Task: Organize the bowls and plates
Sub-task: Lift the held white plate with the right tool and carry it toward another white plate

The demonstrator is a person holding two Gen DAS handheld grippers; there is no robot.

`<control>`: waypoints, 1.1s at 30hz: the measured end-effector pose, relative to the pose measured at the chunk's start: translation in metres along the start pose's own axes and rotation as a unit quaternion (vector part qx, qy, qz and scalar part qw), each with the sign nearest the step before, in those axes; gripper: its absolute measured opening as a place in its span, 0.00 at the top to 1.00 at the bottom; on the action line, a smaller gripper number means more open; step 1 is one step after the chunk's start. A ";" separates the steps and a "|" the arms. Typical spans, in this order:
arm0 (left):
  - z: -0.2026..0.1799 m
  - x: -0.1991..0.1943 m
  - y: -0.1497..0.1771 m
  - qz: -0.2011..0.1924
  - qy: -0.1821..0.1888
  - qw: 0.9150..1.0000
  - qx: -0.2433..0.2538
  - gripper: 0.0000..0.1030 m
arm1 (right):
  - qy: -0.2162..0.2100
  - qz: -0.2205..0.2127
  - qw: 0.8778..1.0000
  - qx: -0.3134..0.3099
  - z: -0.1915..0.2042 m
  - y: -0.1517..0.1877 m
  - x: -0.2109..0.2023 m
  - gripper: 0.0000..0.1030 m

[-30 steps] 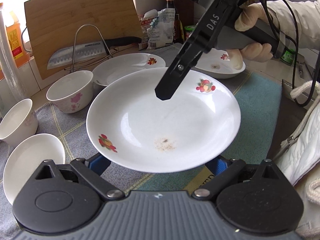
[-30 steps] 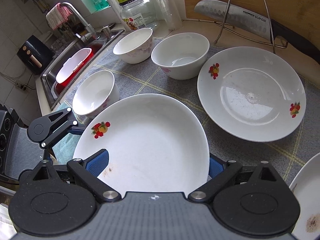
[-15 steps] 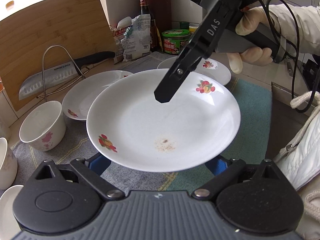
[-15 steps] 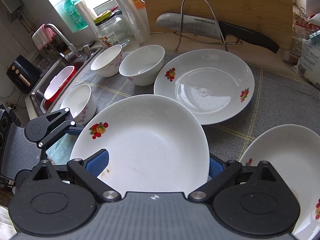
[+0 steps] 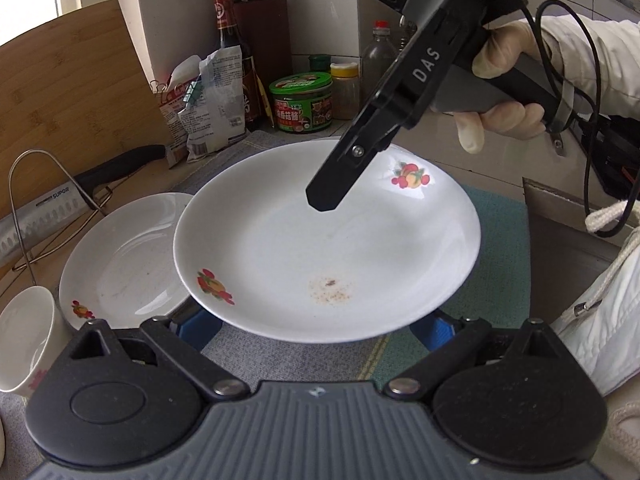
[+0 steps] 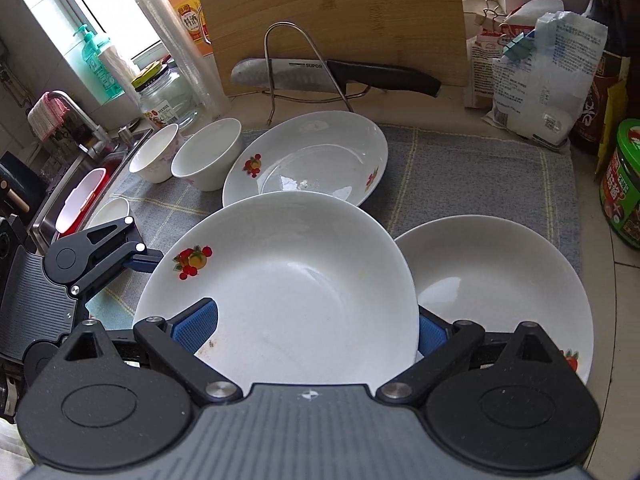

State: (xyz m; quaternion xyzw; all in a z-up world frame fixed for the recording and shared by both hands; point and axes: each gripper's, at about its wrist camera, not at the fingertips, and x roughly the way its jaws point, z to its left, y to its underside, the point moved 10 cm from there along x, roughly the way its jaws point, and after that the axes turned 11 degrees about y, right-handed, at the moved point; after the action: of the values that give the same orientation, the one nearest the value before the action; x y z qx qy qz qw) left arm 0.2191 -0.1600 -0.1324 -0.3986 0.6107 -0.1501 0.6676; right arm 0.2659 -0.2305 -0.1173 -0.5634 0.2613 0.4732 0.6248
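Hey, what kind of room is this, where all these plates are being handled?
Most likely a home kitchen counter: a sink with a tap sits at one end, a knife rests on a rack against a wooden cutting board, and sauce bottles line the tiled wall.

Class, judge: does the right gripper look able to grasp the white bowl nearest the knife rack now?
Probably not yet: the right gripper is shut on the fruit-patterned plate and must release it first. The bowl itself stands uncovered.
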 end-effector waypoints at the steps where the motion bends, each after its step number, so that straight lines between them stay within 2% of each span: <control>1: -0.001 0.004 -0.003 0.000 0.004 1.000 0.001 0.04 | 0.003 -0.001 1.000 0.004 -0.006 0.001 -0.001 0.02; 15: -0.005 0.045 -0.027 0.005 0.037 0.999 0.021 0.04 | 0.030 -0.005 0.999 0.044 -0.057 0.013 -0.011 0.02; 33: -0.011 0.075 -0.035 0.017 0.032 0.999 0.007 0.04 | 0.030 0.003 0.998 0.047 -0.088 0.016 0.000 0.02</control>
State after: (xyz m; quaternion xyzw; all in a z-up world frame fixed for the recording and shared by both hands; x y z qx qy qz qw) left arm 0.2349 -0.2374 -0.1587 -0.3785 0.6374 -0.1556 0.6529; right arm 0.2703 -0.3156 -0.1447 -0.5462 0.3039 0.4451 0.6412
